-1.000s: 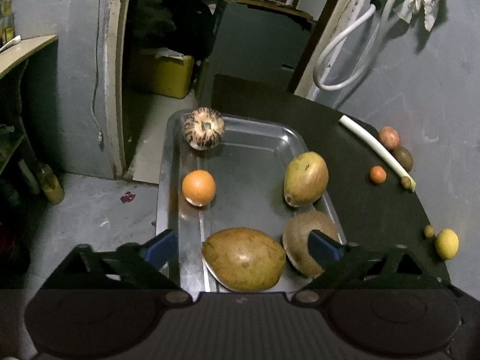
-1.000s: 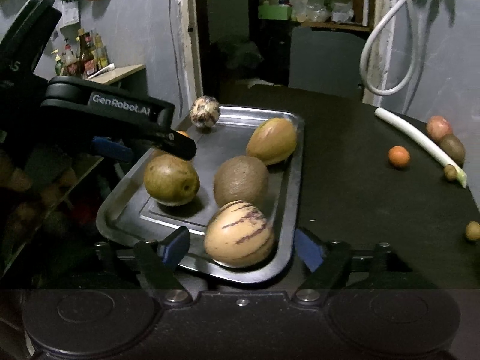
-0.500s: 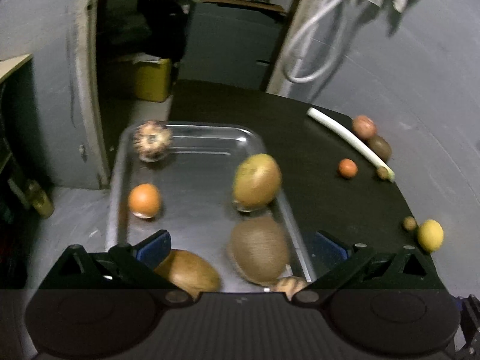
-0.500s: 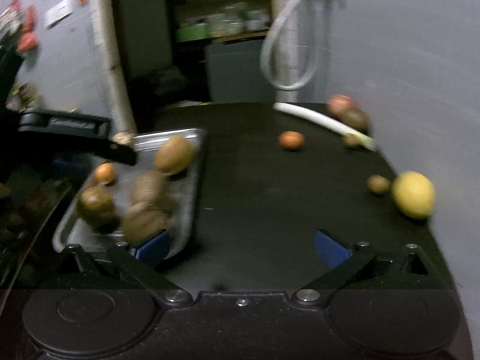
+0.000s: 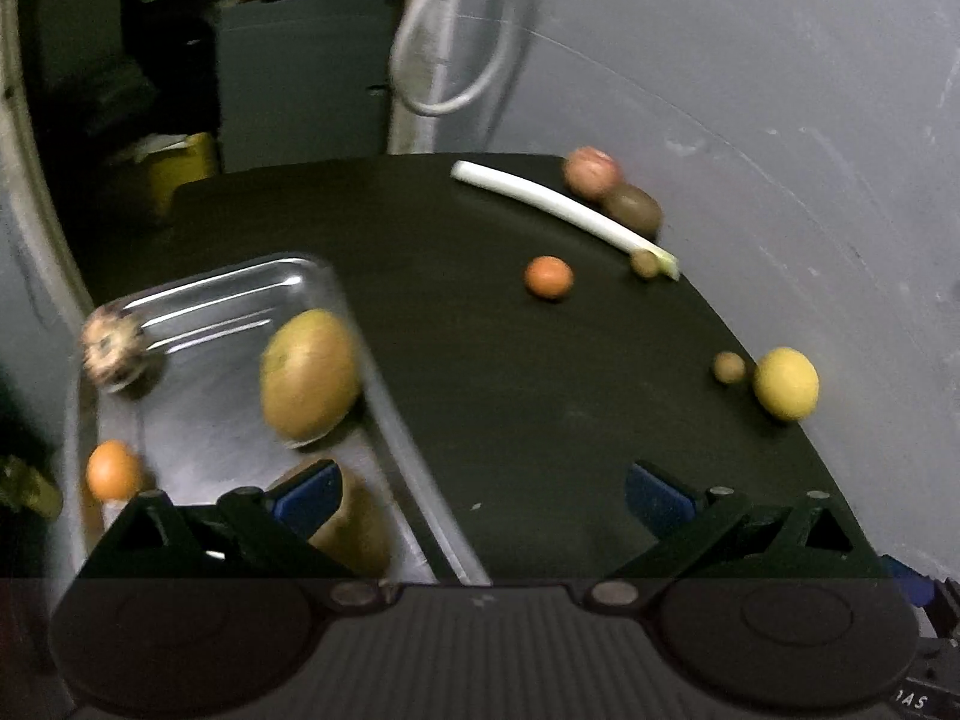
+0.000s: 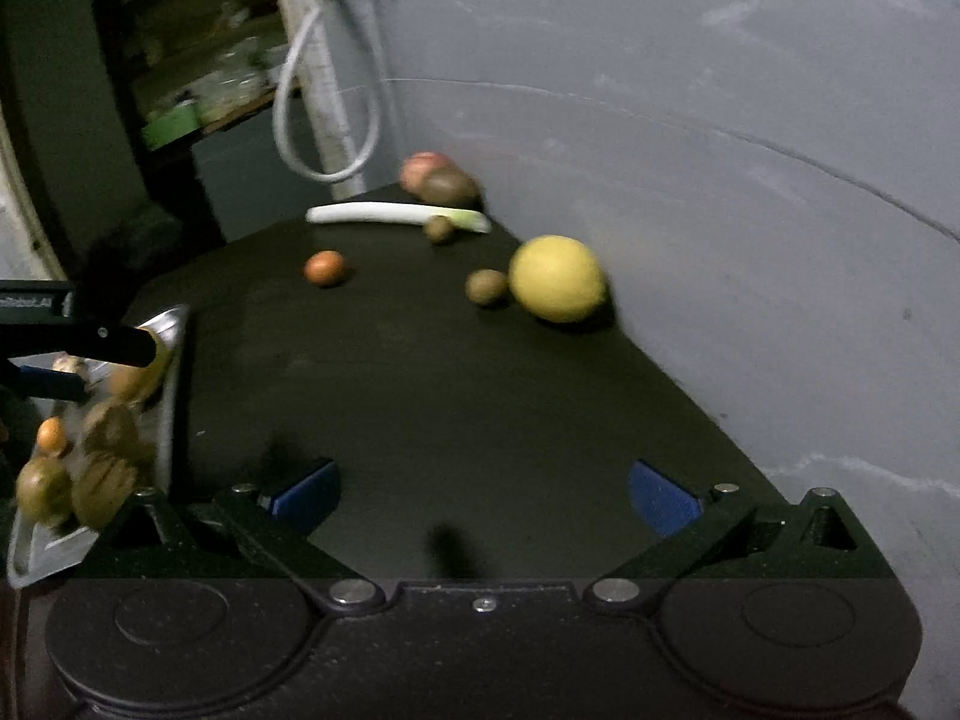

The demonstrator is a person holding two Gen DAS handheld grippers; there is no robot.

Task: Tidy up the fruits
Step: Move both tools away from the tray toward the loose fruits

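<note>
In the left wrist view, the metal tray (image 5: pixel 240 285) at the left holds a yellow-green fruit (image 5: pixel 309 375), a striped round fruit (image 5: pixel 114 348), an orange (image 5: pixel 111 471) and a brown fruit (image 5: pixel 354 522). My left gripper (image 5: pixel 483 495) is open, straddling the tray's right rim. My right gripper (image 6: pixel 483 495) is open and empty over bare black table. Ahead of it lie a lemon (image 6: pixel 557 279), a small brown fruit (image 6: pixel 486 287) and a small orange fruit (image 6: pixel 325 267). The left gripper's dark arm (image 6: pixel 78 348) shows over the tray (image 6: pixel 174 360).
A white leek (image 6: pixel 396 215), a reddish fruit (image 6: pixel 423 171), a kiwi (image 6: pixel 450 187) and another small brown fruit (image 6: pixel 440 228) lie at the table's far end by the grey wall (image 6: pixel 720 120). A hose (image 6: pixel 324 120) hangs behind. The table drops off on the left.
Both views swung right, from the tray toward the loose fruit. A striped fruit lay in the tray between the right gripper's fingers; now that gripper is wider, empty and off the tray.
</note>
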